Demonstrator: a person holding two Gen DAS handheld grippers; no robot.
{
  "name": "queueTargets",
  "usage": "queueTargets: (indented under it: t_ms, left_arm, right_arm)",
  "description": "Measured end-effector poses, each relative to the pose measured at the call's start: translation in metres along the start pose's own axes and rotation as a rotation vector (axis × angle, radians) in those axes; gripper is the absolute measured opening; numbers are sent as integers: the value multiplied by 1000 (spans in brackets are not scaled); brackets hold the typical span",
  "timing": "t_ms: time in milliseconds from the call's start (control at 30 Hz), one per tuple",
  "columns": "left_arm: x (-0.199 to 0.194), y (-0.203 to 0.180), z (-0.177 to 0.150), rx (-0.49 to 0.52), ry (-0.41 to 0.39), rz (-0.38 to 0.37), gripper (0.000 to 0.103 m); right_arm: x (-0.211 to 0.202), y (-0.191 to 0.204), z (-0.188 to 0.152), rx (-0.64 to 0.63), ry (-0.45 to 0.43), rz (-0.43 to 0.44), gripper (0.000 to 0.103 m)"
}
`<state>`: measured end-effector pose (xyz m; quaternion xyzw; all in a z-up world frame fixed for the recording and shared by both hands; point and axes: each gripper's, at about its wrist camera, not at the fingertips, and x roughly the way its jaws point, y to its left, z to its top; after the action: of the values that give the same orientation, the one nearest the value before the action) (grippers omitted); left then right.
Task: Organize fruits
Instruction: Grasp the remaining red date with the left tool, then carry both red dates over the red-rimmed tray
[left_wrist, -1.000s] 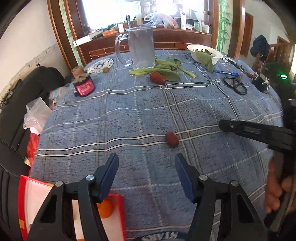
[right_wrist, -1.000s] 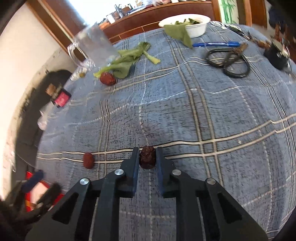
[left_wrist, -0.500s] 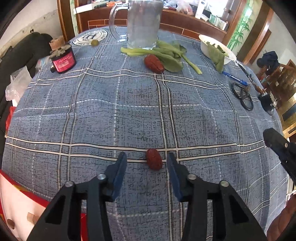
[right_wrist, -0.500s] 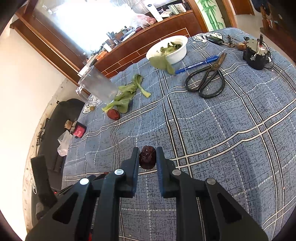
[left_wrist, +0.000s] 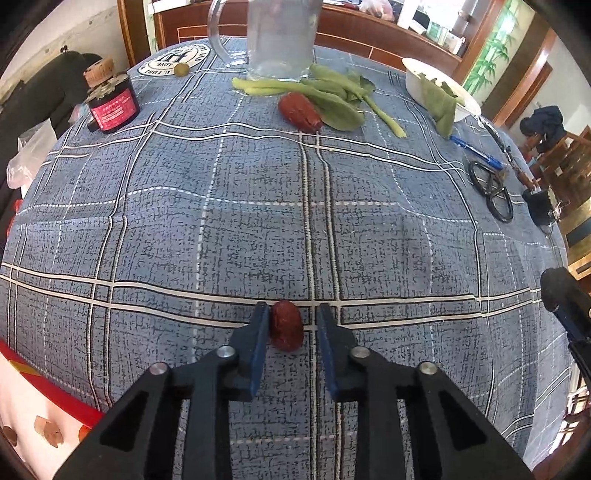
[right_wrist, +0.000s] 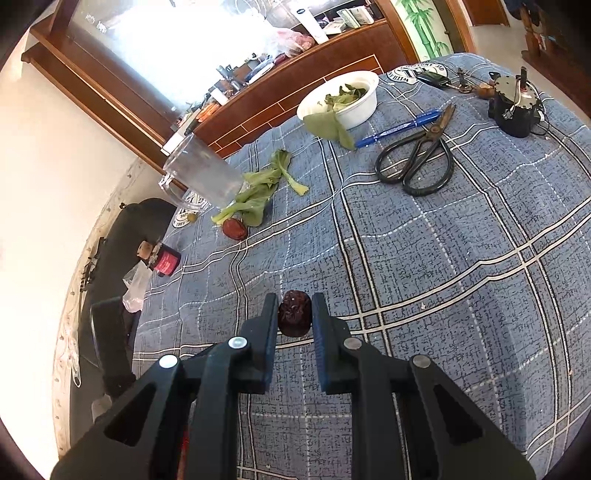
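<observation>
A small red date (left_wrist: 286, 325) lies on the blue checked tablecloth (left_wrist: 258, 206), between the fingers of my left gripper (left_wrist: 293, 314). The left finger touches it and a narrow gap remains at the right finger, so this gripper is open. My right gripper (right_wrist: 295, 306) is shut on a dark wrinkled date (right_wrist: 294, 314), held above the cloth. A larger red date (left_wrist: 299, 112) rests by the greens at the far side, also seen as the date (right_wrist: 234, 229) in the right wrist view. A red-rimmed white tray (left_wrist: 55, 393) shows at the near left.
At the back stand a glass mug (left_wrist: 280, 37), leafy greens (left_wrist: 332, 96), a white bowl (left_wrist: 436, 85) and a red-labelled jar (left_wrist: 110, 103). Scissors (right_wrist: 417, 162), a blue pen (right_wrist: 402, 127) and a black device (right_wrist: 513, 107) lie on the right.
My left gripper has moved forward from the tray to the small red date and narrowed its fingers around it. My right gripper has risen and turned with the dark date still held.
</observation>
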<state>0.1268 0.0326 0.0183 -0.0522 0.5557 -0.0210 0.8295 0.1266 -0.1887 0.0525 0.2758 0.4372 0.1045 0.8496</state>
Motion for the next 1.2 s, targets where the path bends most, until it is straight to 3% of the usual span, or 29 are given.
queueTargets:
  t_ms: [367, 633, 833, 967, 1200]
  left_arm:
    - [-4, 1, -1, 9, -12, -3, 17]
    - [-47, -11, -24, 62, -85, -75, 17]
    - [-93, -22, -61, 124, -178, -129, 17]
    - [-126, -28, -100, 187, -273, -107, 17]
    - [-150, -16, -154, 195, -341, -105, 17]
  right_arm:
    - [0, 5, 0, -15, 2, 4, 20]
    - [-2, 9, -3, -33, 10, 6, 20]
    - [-15, 17, -5, -59, -18, 10, 20]
    - [-25, 28, -9, -92, -42, 9, 20]
    - [-32, 47, -22, -165, -68, -7, 20]
